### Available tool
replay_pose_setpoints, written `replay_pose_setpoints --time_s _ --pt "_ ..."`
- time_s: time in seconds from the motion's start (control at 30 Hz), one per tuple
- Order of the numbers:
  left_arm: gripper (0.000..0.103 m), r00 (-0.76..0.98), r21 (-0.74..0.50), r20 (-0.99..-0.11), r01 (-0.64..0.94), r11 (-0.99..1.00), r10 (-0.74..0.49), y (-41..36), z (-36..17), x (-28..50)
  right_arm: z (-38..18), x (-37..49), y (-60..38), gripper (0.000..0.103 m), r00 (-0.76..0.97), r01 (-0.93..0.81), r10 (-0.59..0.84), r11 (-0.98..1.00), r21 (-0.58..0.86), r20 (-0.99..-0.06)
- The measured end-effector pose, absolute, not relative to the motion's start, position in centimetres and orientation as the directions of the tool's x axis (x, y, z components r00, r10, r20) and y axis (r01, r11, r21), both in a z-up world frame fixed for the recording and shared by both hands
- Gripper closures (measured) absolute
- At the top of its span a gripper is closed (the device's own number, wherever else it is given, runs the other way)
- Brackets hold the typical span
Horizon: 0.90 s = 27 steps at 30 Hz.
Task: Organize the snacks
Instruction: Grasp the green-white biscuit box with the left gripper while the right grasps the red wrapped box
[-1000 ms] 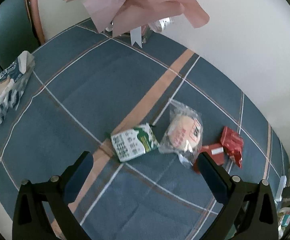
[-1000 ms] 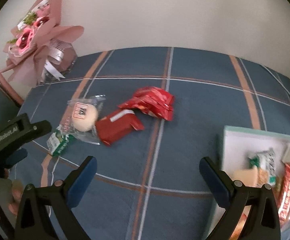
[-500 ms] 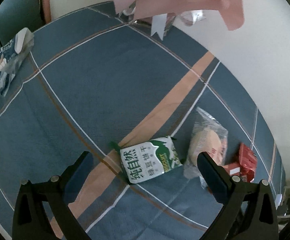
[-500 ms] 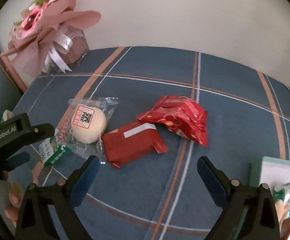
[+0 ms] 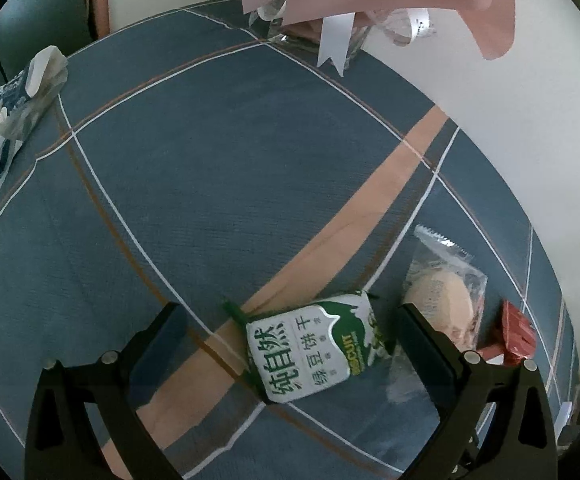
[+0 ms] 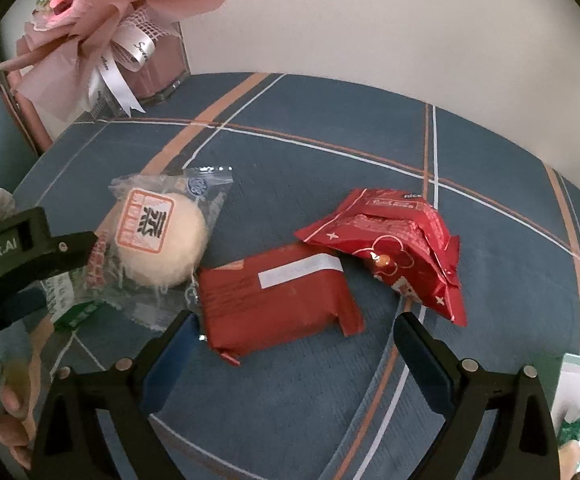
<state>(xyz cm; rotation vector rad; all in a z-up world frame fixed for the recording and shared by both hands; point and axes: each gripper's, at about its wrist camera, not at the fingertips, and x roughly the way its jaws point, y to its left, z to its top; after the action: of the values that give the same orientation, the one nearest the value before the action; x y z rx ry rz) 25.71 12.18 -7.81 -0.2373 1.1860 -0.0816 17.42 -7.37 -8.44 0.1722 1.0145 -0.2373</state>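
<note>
We see the left gripper (image 5: 290, 334) with jaws wide apart, hovering over the green biscuit pack (image 5: 316, 354); the pack lies between the fingers, untouched, on the blue plaid cloth (image 5: 210, 168). The right gripper (image 6: 292, 344) is likewise spread wide, with the near end of the red packet (image 6: 278, 304) lying between its fingers, unpinched. A wrapped bun (image 6: 160, 236) lies just left of the packet, a crumpled red bag (image 6: 402, 248) just right. A pink bouquet (image 6: 102, 20) stands by the wall.
</note>
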Motion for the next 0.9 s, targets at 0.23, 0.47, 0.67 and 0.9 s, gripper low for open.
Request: replay_pose_setpoints --time_s 0.23,0.47,0.67,0.9 --pt "0.000 0.392 -0.194 -0.908 -0.087 0.977 -0.146 12.4 -8.1 25.7 -9.0 17.4 -7.9 0.004 0.512 0.287 -0.122 0.957 0.036 -0.850" --pt "0.001 0.395 -0.171 -0.910 -0.082 0.982 -0.125 12.3 -8.2 25.6 -8.8 17.0 -8.5 0.004 0.525 0.299 -0.122 0.953 0.049 -0.842" --pt "0.015 0.397 -0.174 -0.907 -0.050 0.984 -0.140 11.4 -8.0 25.5 -8.4 17.3 -7.7 0.011 0.544 0.276 -0.125 0.960 0.036 -0.830" --pt "0.033 0.400 -0.192 -0.901 -0.023 0.981 -0.167 10.9 -7.7 25.4 -8.1 17.3 -7.1 0.028 0.559 0.269 -0.125 0.963 0.036 -0.820"
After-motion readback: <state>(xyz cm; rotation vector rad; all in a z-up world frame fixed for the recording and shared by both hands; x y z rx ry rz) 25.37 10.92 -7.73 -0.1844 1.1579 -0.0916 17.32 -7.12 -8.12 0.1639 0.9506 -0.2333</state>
